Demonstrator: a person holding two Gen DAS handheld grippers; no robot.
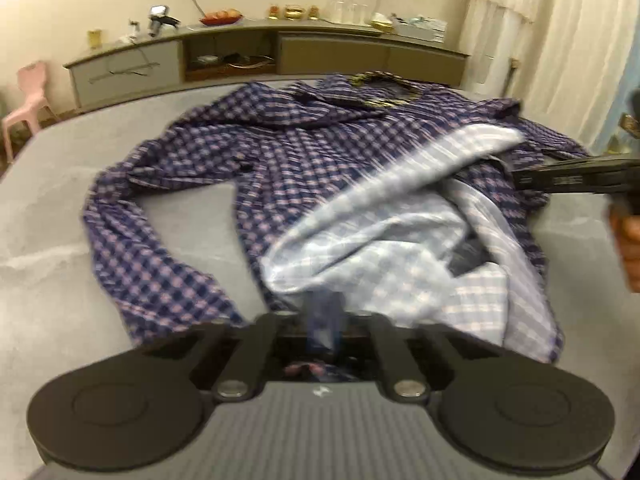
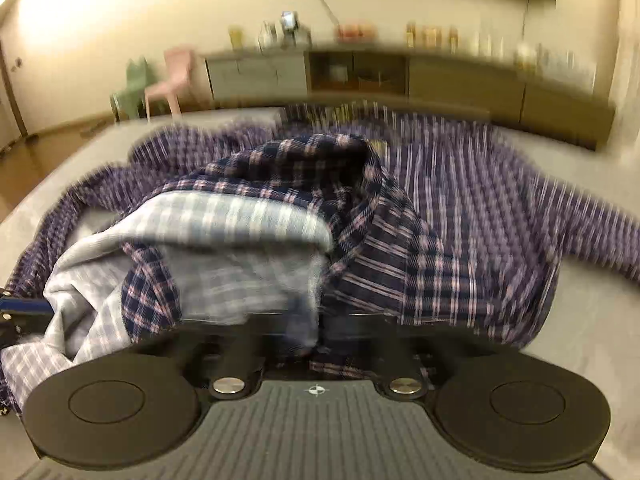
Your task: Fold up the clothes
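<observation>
A purple and navy checked shirt lies spread on a grey bed, its pale inner side turned up where the right half is lifted over. My left gripper is shut on the shirt's near hem. My right gripper is shut on another part of the hem, with cloth bunched and draped over its fingers. The right gripper also shows in the left wrist view, reaching in from the right edge over the shirt. One sleeve trails to the left.
The grey bed surface surrounds the shirt. Behind it stands a long low cabinet with bottles and a fruit bowl on top. A pink chair stands at the far left, curtains at the right.
</observation>
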